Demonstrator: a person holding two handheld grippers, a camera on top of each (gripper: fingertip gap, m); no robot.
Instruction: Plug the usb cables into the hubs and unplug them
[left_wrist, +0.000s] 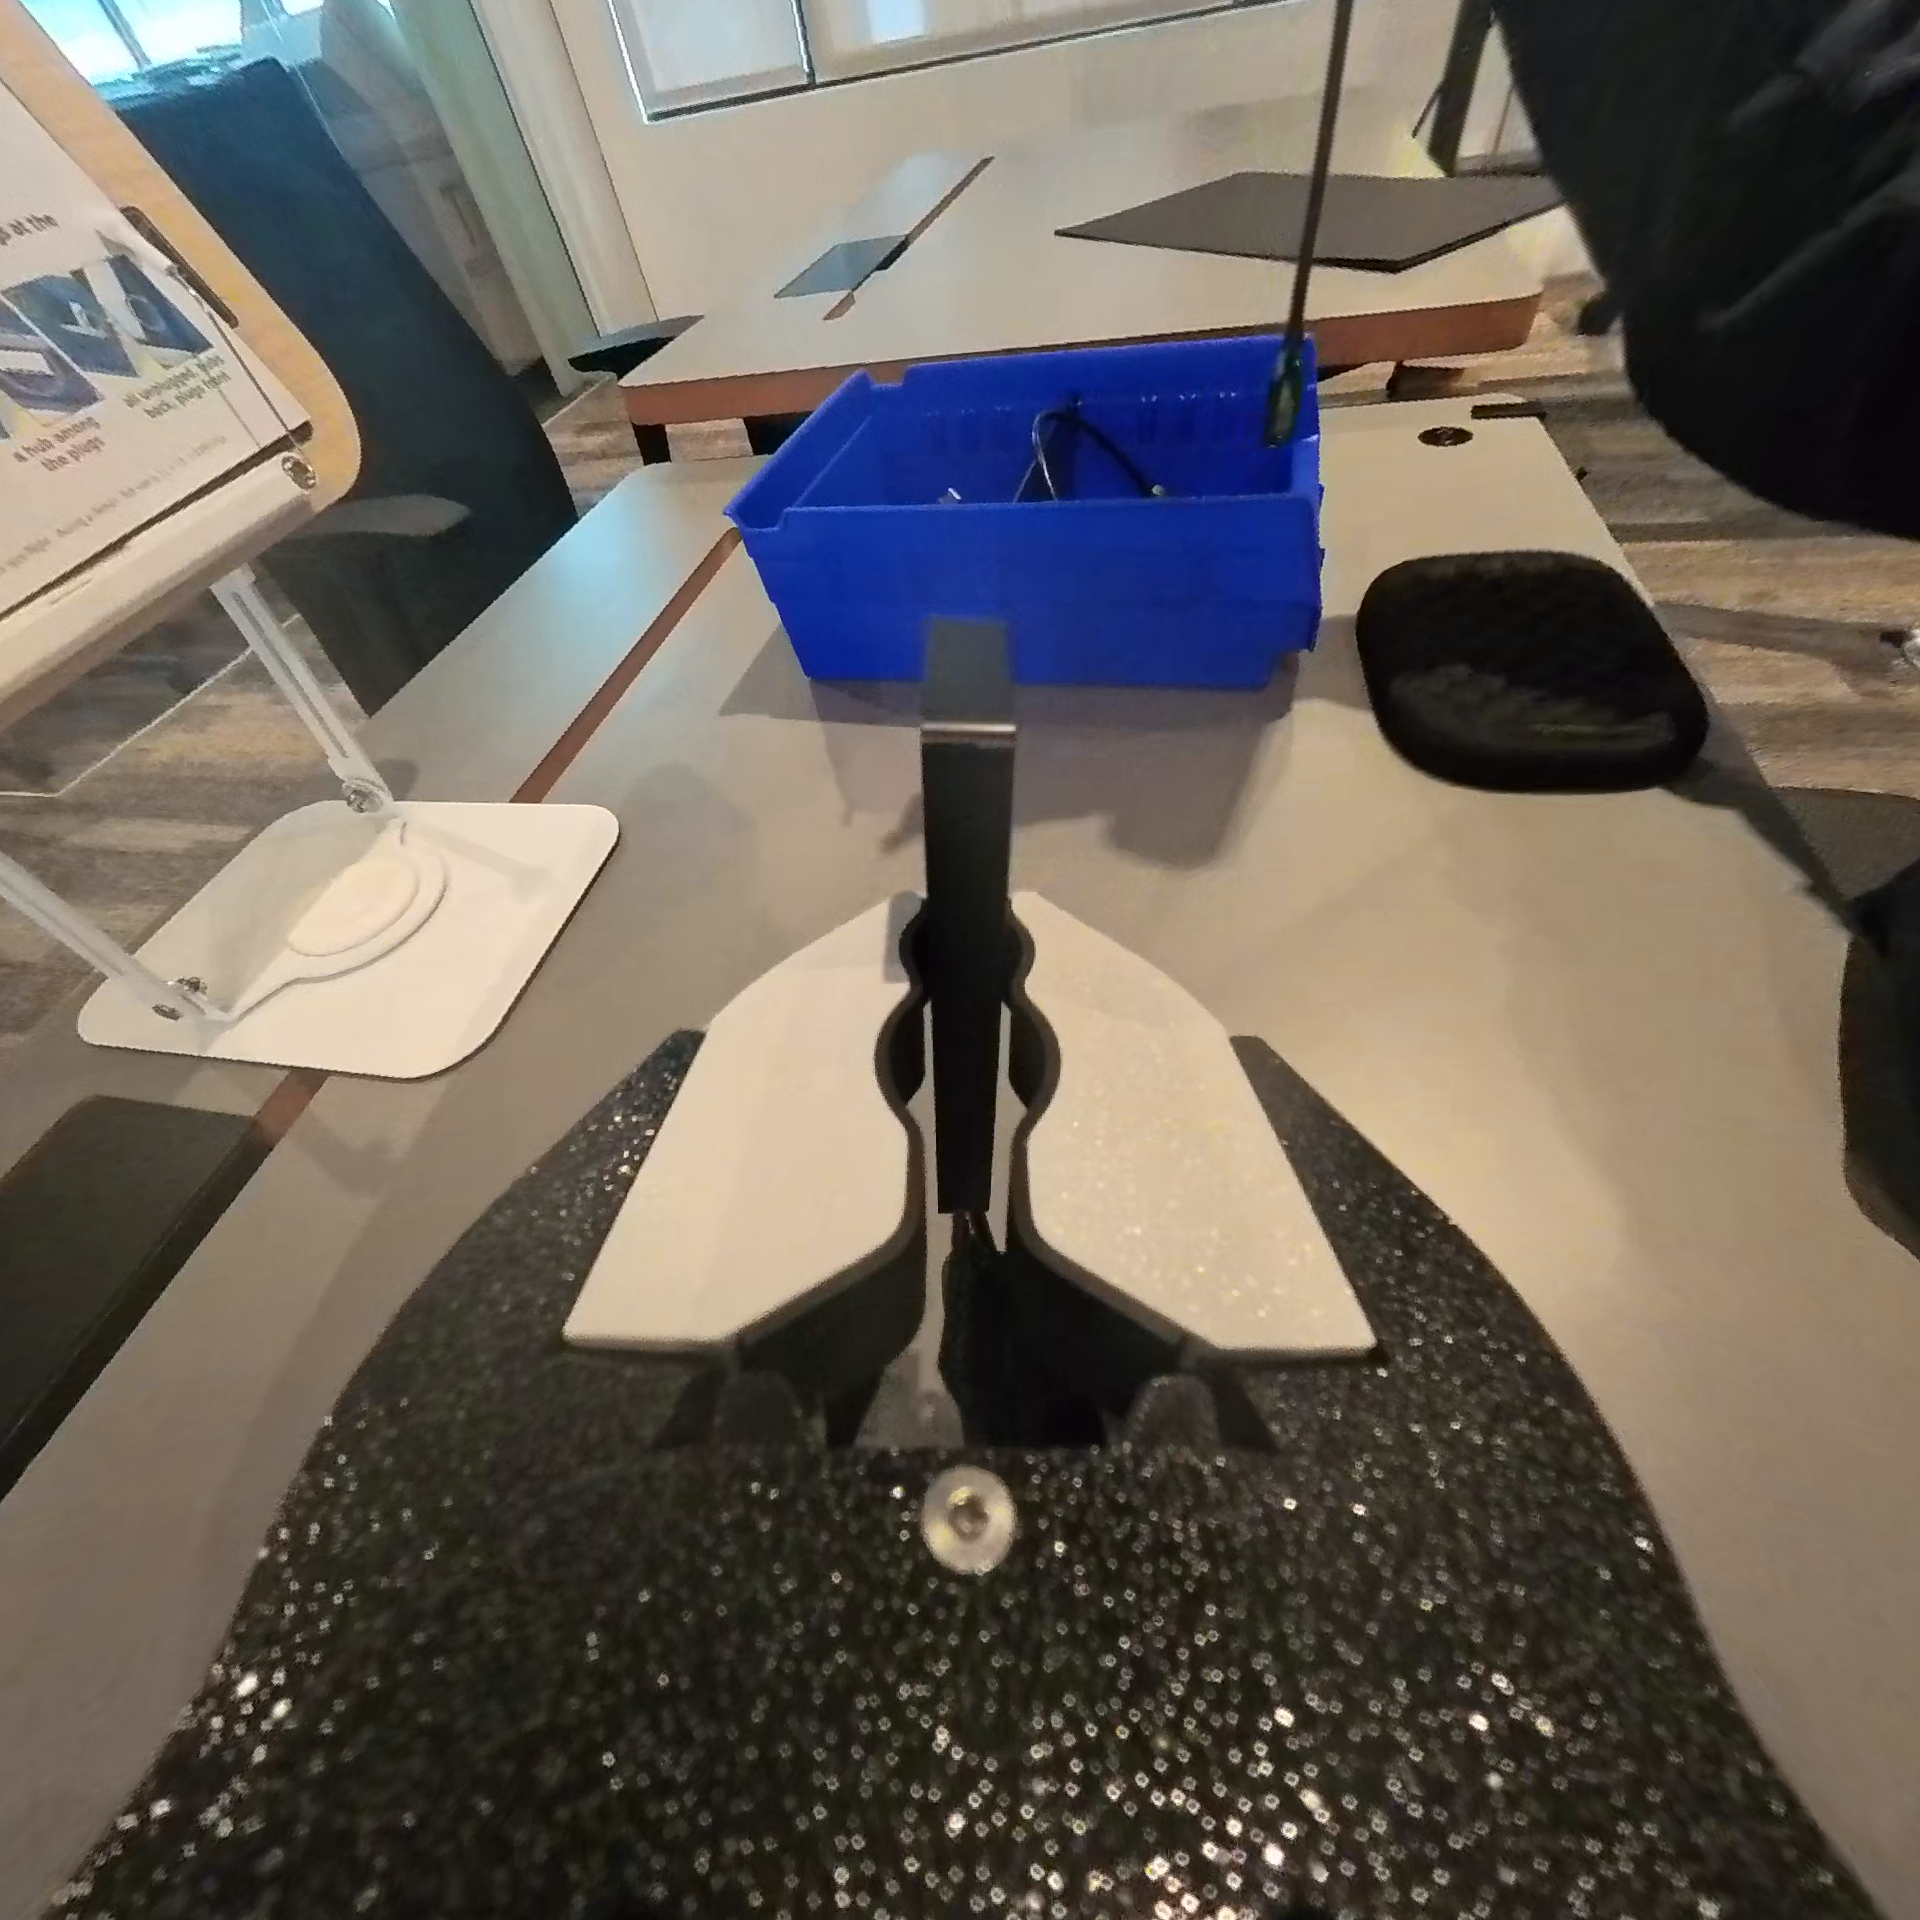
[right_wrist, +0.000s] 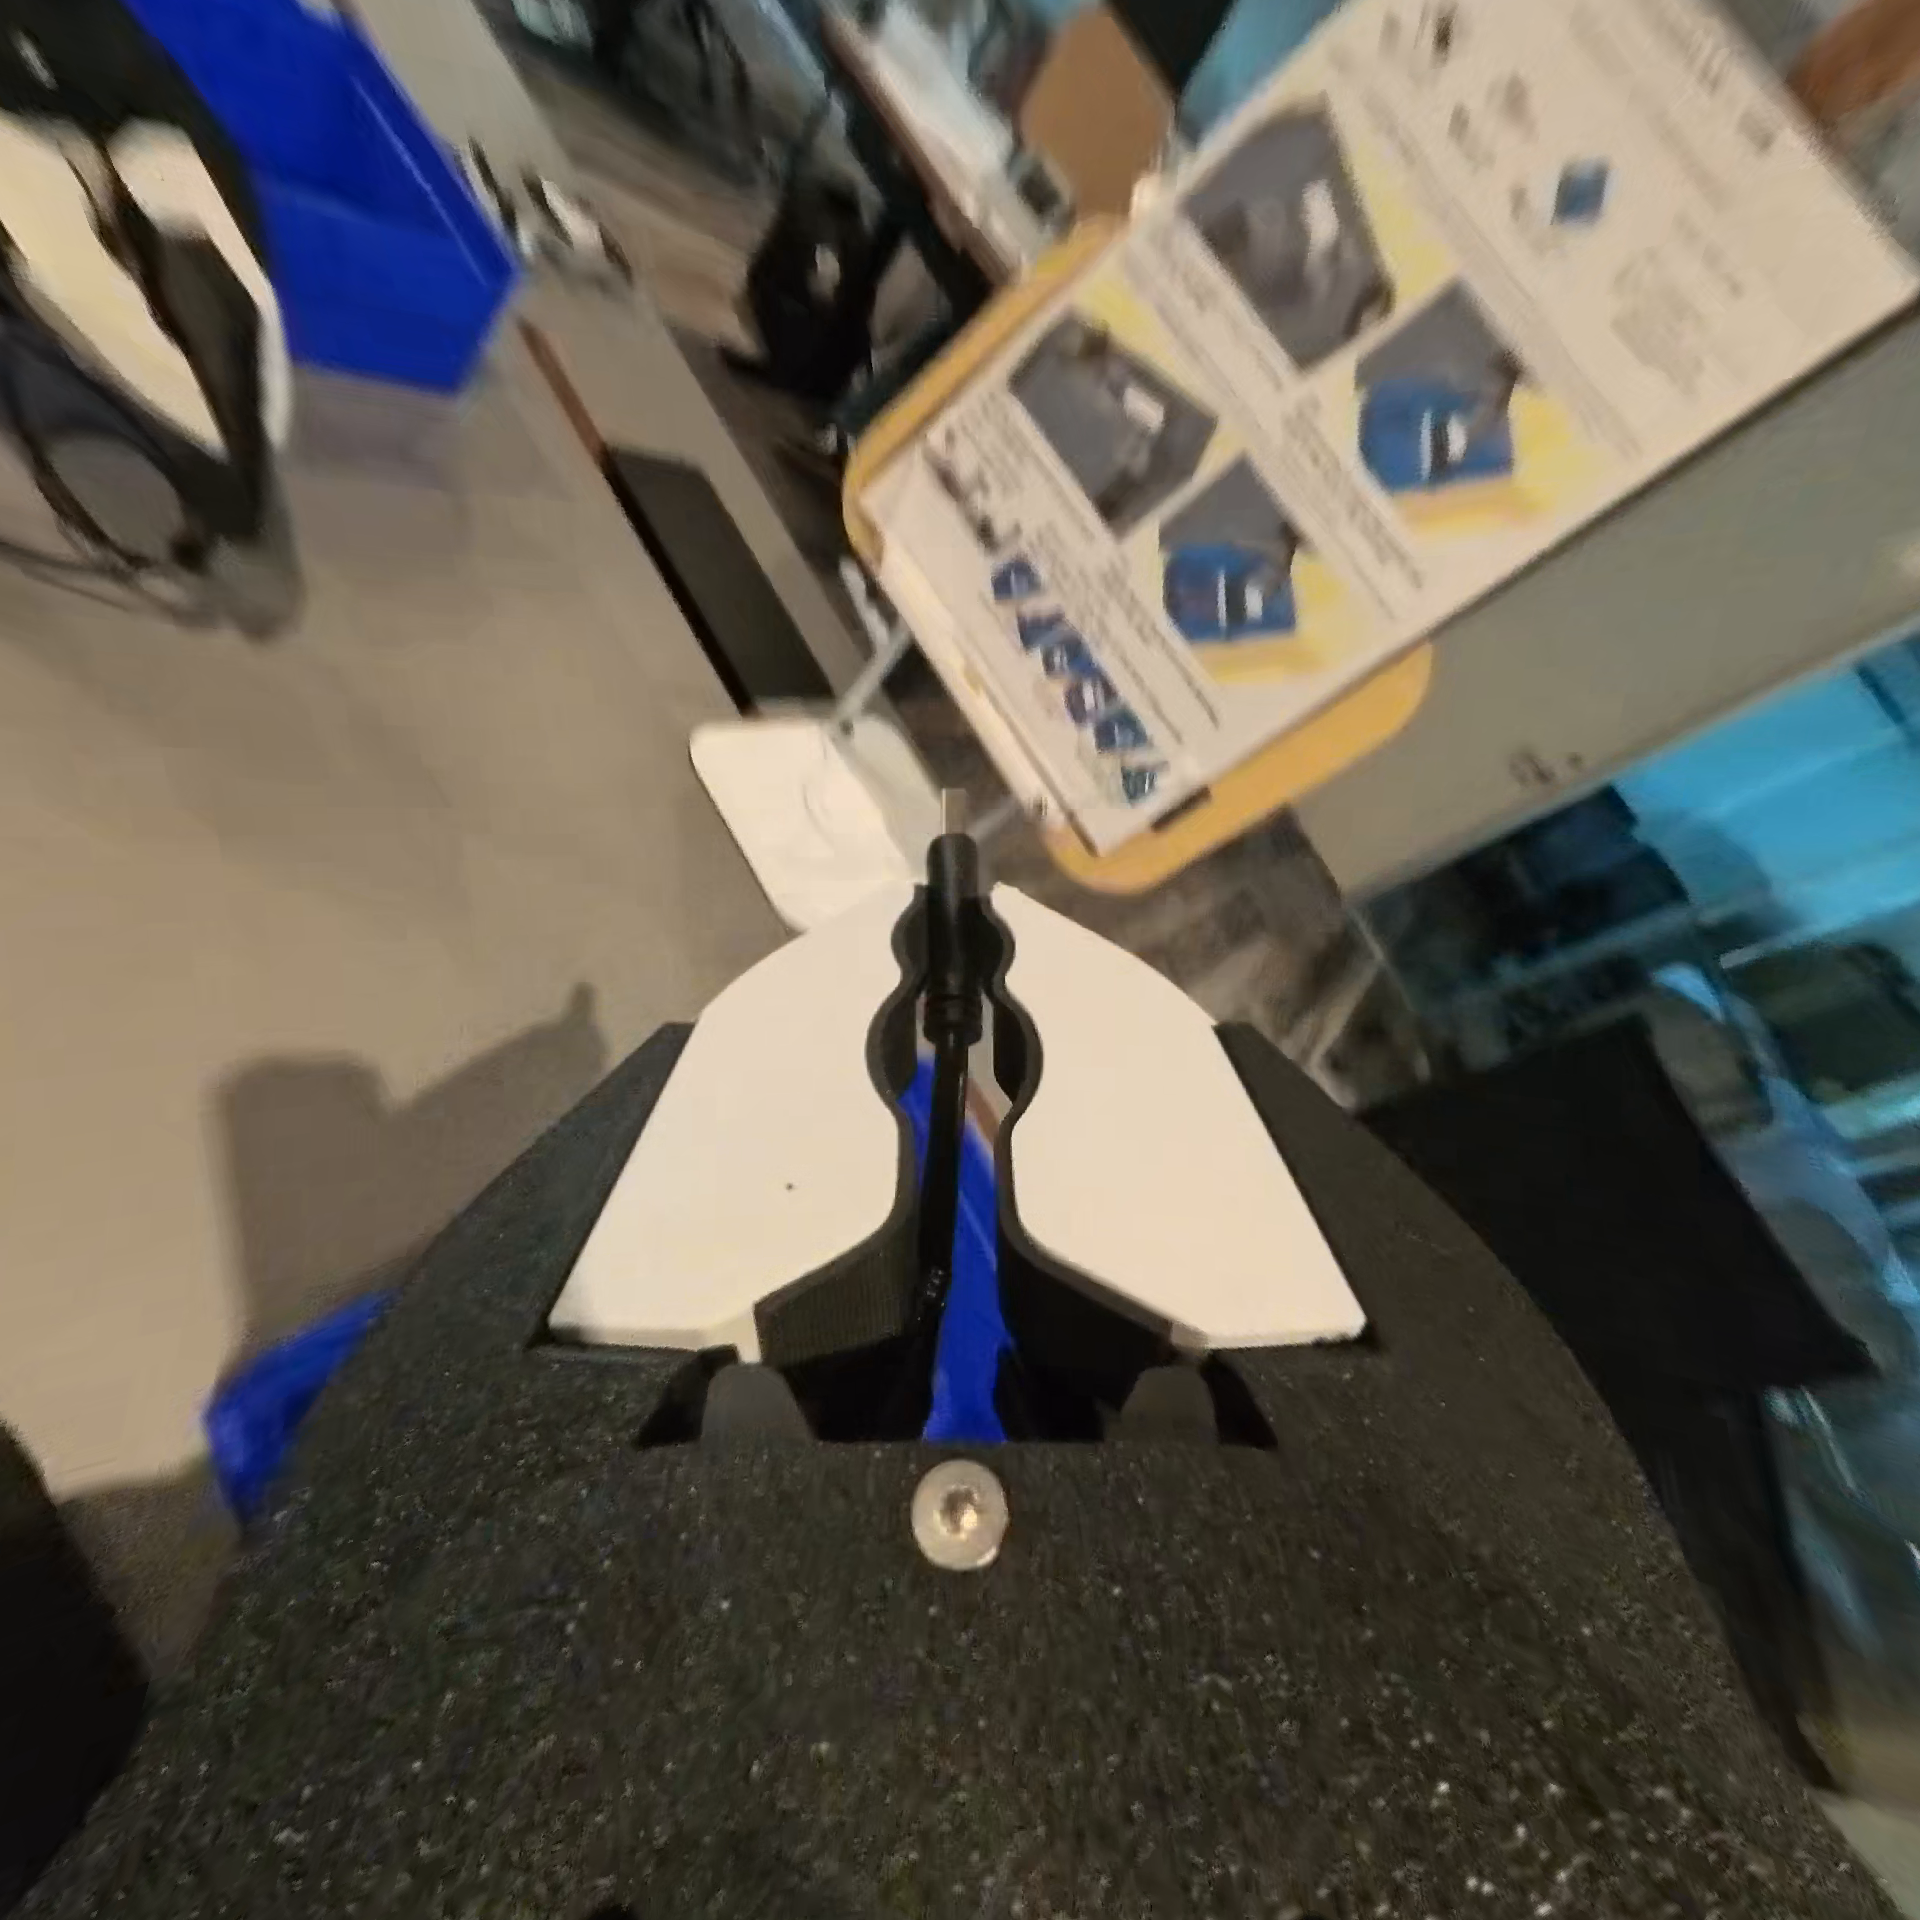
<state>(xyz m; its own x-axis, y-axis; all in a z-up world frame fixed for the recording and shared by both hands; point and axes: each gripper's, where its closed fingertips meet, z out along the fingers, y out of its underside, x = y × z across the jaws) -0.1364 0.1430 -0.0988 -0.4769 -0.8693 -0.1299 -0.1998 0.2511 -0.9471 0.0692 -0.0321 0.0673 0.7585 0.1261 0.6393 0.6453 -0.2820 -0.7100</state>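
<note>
Above the middle of the grey desk (left_wrist: 1299, 1039), your left gripper (left_wrist: 966, 935) pinched a slim black rectangular USB hub (left_wrist: 966, 831) between its white fingers (left_wrist: 790, 1143), the hub's end pointing toward the blue plastic bin (left_wrist: 1039, 582) at the far edge. Your right gripper (right_wrist: 951, 914) was pressed together on the black moulded plug of a USB cable (right_wrist: 951, 904), its metal tip poking just past the fingertips; that view was blurred, so the tip's facing could not be read. The plug and hub looked well apart, not yet mated. To do this well, you needed to hold the hub level and steady, turn the plug square to a port, and push straight along its axis without twisting. A white-based document stand (left_wrist: 343, 935) stood at the left edge.
</note>
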